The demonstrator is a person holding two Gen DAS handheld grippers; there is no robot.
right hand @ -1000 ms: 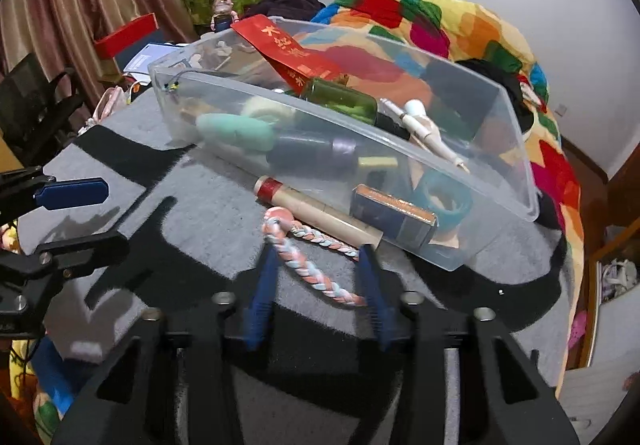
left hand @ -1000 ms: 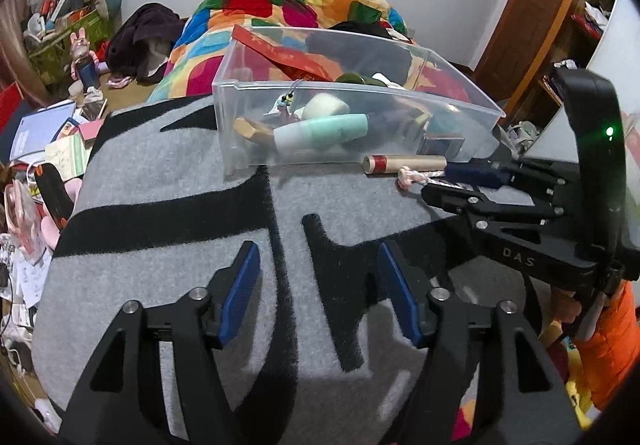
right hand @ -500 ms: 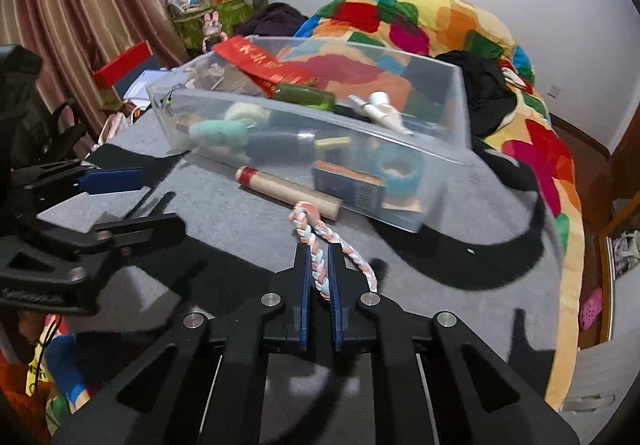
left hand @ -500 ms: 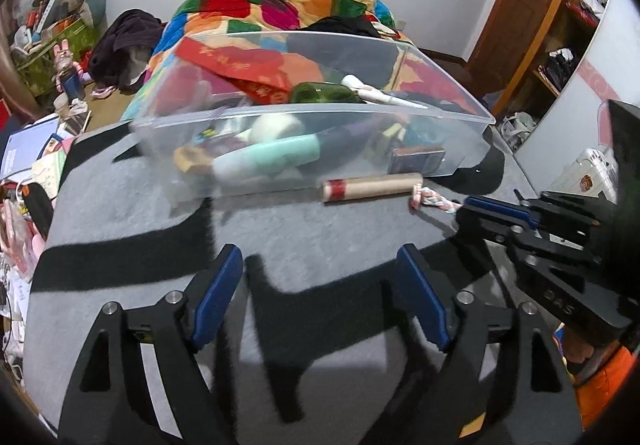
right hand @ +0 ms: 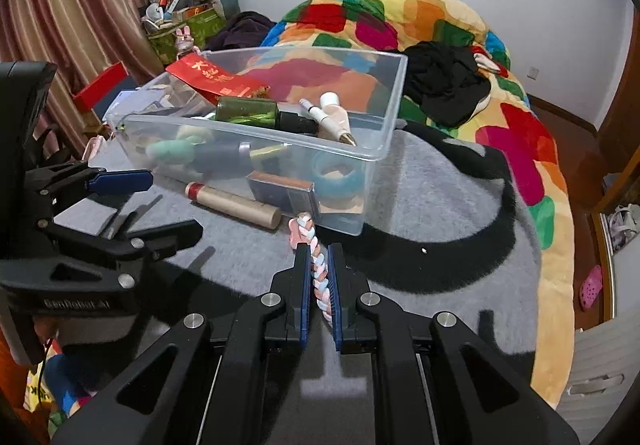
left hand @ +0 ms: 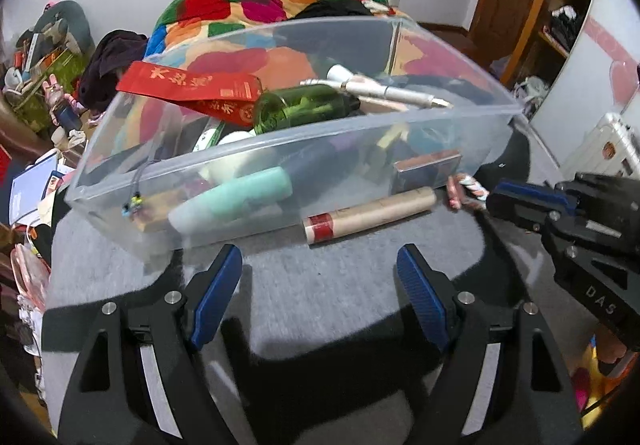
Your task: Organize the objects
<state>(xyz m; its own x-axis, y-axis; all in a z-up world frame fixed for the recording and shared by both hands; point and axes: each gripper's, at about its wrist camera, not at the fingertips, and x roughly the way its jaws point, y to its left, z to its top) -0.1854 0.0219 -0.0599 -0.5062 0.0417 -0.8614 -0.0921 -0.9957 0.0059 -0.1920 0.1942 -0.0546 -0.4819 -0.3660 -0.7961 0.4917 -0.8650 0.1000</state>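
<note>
**Braided rope pinched, tube still loose beside the bin**

Risks first. Braided rope [right hand: 316,277] clamped between the shut jaws of the right gripper [right hand: 319,265], with its free end curling out ahead, touching the near corner of the clear bin [right hand: 384,149]. Likely to snag on that corner or on the rim if lifted too low, and soft enough to slip through the pads if pulled sideways. Cardboard tube [left hand: 370,214] lying on the grey blanket [left hand: 320,285] against the bin's front wall, just beside the rope's end; easily rolled or knocked away by a careless sweep of either tool. Bin already crowded with a green bottle [left hand: 304,110], a red envelope [left hand: 192,89] and a mint tube [left hand: 236,199], so a dropped rope may well hang over the rim rather than settle inside.

Pose next. Left gripper [left hand: 320,291] tilted steeply downward in front of the bin, jaws spread wide and holding nothing, hovering above the blanket short of the cardboard tube. Right gripper angled downward as well, off the bin's right front corner, pointing toward that corner with the rope running along its pads.
</note>
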